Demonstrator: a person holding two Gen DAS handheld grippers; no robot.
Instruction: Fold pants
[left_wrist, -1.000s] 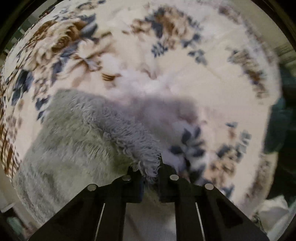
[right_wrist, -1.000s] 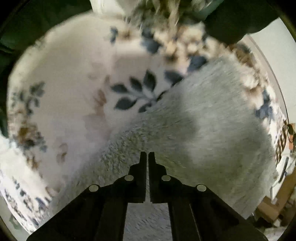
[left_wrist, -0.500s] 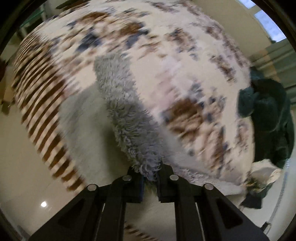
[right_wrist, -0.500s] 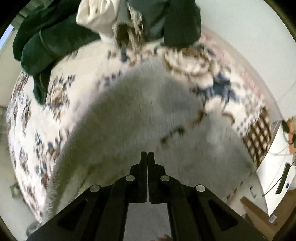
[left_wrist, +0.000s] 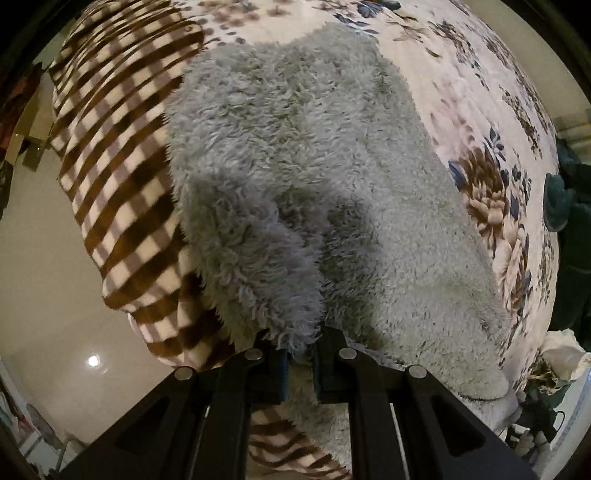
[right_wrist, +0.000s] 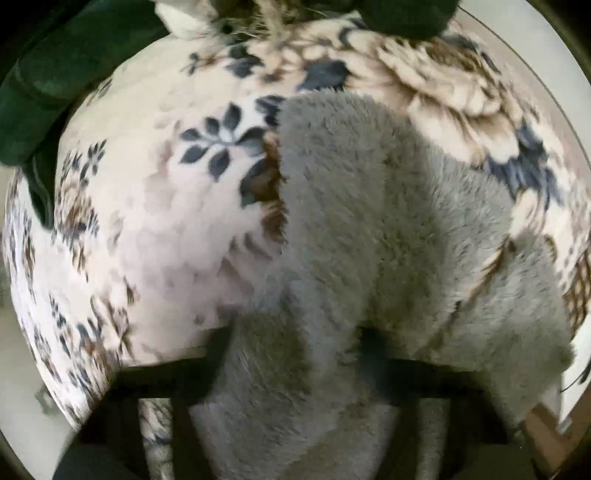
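Left wrist view gives us a bed under a floral blanket (left_wrist: 491, 122), a brown checked blanket (left_wrist: 122, 155) hanging over its edge above pale glossy floor (left_wrist: 48, 280). Fluffy grey pants (left_wrist: 295, 147) lie across both blankets. Our left tool (left_wrist: 299, 350) is clamped on a pants edge; our right tool (right_wrist: 295, 350) has just been opening, fleece between its blurred fingers. Dark green clothing (right_wrist: 55, 85) sits nearby. We read no writing.
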